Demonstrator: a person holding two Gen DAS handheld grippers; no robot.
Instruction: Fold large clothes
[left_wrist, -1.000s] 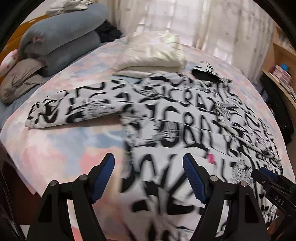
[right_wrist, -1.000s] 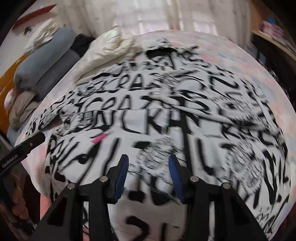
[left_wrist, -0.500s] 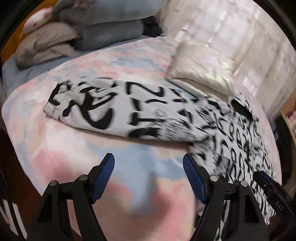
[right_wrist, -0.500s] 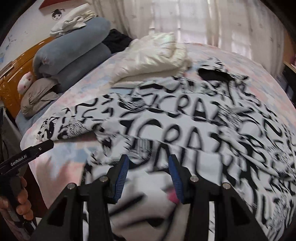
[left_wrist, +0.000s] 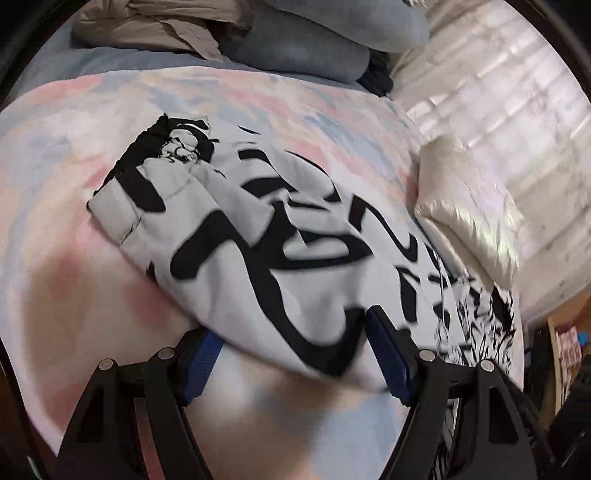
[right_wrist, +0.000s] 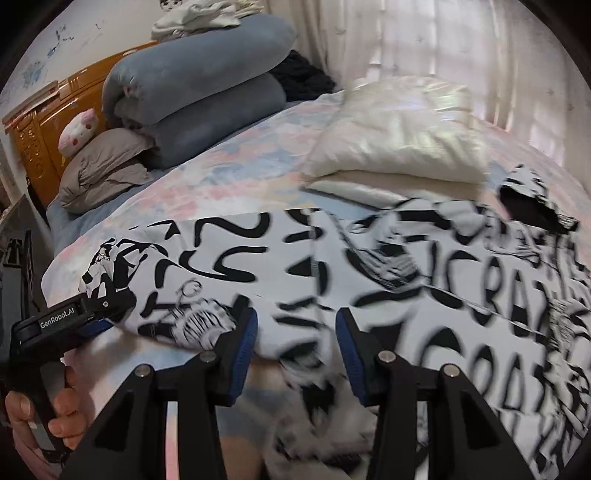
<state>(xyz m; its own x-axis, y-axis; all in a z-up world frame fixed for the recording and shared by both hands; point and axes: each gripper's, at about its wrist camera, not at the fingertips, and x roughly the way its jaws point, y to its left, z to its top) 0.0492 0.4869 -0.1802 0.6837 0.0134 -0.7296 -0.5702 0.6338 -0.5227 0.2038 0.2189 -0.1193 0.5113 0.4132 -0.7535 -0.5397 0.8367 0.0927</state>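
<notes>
Left hand-held gripper (left_wrist: 291, 350) is spread wide over the sleeve (left_wrist: 240, 236) of the black-and-white printed garment (right_wrist: 424, 280), blue pads either side of the sleeve's near edge and not pressing on it, so nothing is gripped. From the right wrist view that same tool shows at lower left, its black body stamped "GenRobot.AI" in white, with a person's hand (right_wrist: 40, 413) wrapped round the handle. Right hand-held gripper (right_wrist: 295, 343) has its jaws narrower, just been closing, with the garment's folded near edge lying between the blue pads; whether they pinch cloth yet, I cannot tell through the blur. Big lettering runs across the body of the garment, "CRA" readable, the rest smeared. The garment lies flat across the pastel pink-and-blue bed (right_wrist: 236, 158), sleeve stretched out toward the bed's left edge, cuff stopping short of it. Open bedspread beyond the sleeve, up to the grey rolled bedding (right_wrist: 199, 92). A cream folded garment (right_wrist: 399, 136) sits just beyond the printed one, touching its far edge.
</notes>
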